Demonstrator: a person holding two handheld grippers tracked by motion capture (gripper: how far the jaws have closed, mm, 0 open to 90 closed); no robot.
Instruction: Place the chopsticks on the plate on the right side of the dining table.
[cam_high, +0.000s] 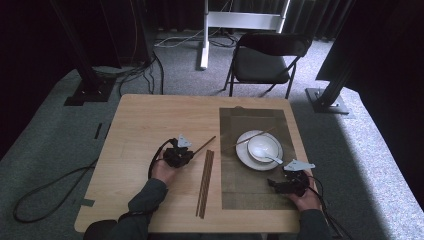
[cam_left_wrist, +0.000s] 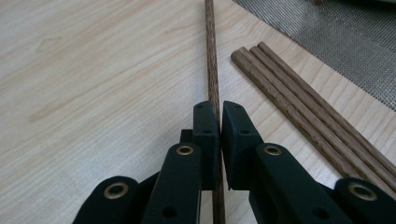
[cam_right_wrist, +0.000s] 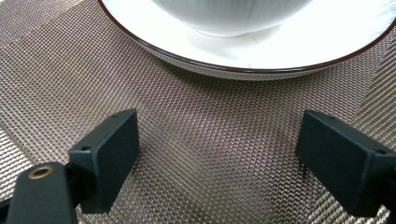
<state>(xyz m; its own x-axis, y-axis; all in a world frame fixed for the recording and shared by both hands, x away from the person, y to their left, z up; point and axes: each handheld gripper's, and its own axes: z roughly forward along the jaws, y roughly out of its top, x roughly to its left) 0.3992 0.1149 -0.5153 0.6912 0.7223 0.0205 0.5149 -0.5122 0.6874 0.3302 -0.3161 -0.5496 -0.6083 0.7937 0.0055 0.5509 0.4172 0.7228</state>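
Left gripper (cam_left_wrist: 219, 122), lower centre of its own view: your black jaws are clamped on a single slender brown wooden chopstick (cam_left_wrist: 212, 60), whose long axis runs straight up the frame away from the jaws. In the high view this chopstick (cam_high: 204, 145) slants from the left gripper (cam_high: 186, 153) toward the upper right, pointing at the woven grey-brown placemat (cam_high: 250, 190). A bundle of matching brown wooden chopsticks (cam_high: 205, 182) lies just right of your grip. Right gripper (cam_right_wrist: 217, 154), bottom of its view: jaws spread wide, empty, resting over the mat below the white brown-rimmed plate (cam_right_wrist: 261, 58) carrying a white bowl (cam_high: 263, 146).
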